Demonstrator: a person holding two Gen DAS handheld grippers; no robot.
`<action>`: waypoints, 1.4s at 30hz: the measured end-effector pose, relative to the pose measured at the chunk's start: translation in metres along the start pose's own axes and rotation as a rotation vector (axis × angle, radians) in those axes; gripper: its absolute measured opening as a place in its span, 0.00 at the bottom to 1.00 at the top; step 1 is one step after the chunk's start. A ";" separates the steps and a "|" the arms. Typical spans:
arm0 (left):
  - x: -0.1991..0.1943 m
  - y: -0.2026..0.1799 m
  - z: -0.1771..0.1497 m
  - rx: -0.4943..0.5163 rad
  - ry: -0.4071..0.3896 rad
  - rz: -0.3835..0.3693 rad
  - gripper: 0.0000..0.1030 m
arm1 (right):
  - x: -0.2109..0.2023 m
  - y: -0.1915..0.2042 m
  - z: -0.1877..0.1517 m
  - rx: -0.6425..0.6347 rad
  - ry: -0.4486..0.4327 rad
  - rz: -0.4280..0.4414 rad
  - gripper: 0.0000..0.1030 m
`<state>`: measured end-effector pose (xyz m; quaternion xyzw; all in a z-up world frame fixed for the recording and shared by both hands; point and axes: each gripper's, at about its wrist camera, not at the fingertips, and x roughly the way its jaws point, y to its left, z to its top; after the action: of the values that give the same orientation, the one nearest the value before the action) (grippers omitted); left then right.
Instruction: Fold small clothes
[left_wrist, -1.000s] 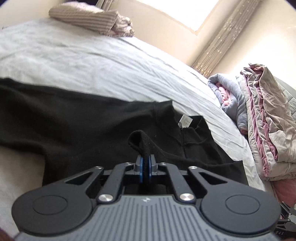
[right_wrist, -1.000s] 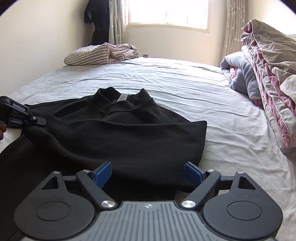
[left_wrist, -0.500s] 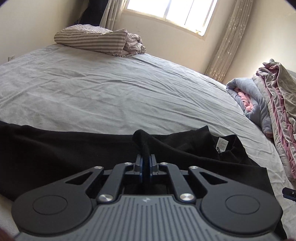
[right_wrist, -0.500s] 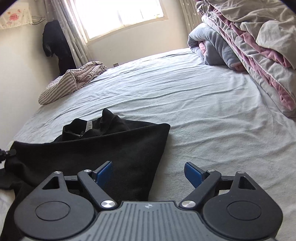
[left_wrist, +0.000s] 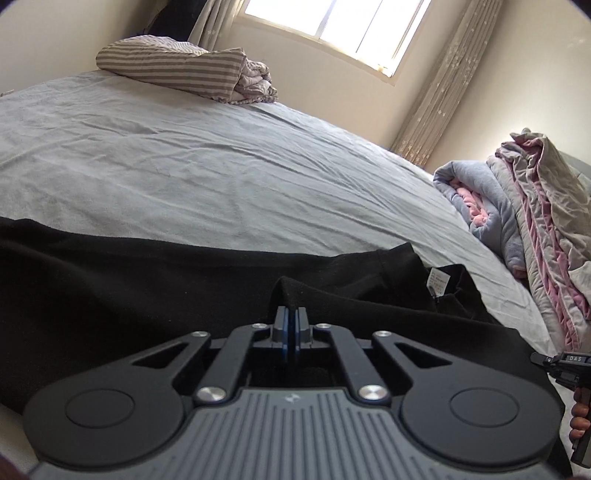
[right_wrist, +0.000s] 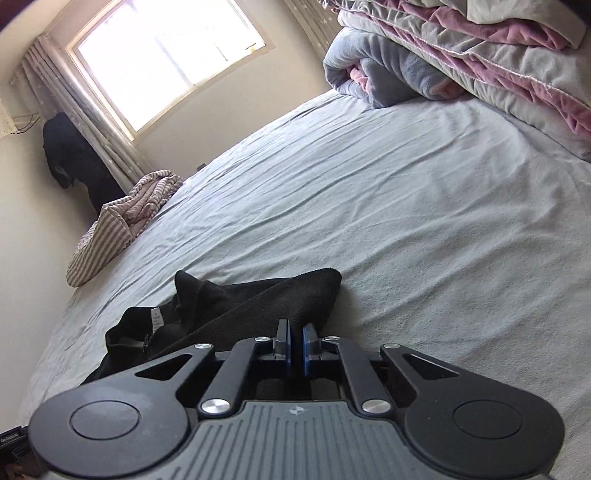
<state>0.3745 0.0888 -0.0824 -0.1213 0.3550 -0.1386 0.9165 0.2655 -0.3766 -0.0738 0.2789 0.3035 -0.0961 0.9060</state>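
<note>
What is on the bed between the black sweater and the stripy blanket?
Nothing. In the left wrist view only bare grey bedsheet stretches from the black sweater to the striped blanket.

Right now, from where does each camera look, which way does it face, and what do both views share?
Left wrist: sits low behind the left gripper, shut on the black top; faces the window; the person's other hand shows at right.
Right wrist: sits behind the right gripper, shut on a fold of the top; tilted, facing the window.
Both share the top, bedsheet, striped blanket, and folded quilts.
</note>
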 end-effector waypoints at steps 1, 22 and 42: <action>0.005 -0.005 -0.002 0.042 0.029 0.060 0.04 | 0.004 0.003 -0.002 -0.038 0.029 -0.022 0.07; -0.025 -0.034 -0.056 0.294 0.097 -0.017 0.20 | -0.034 0.053 -0.067 -0.571 0.085 -0.048 0.34; -0.120 0.135 -0.033 -0.215 -0.175 0.428 0.93 | 0.006 0.220 -0.124 -0.571 0.168 0.253 0.46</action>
<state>0.2894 0.2511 -0.0750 -0.1519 0.3044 0.1082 0.9341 0.2846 -0.1249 -0.0612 0.0558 0.3547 0.1297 0.9243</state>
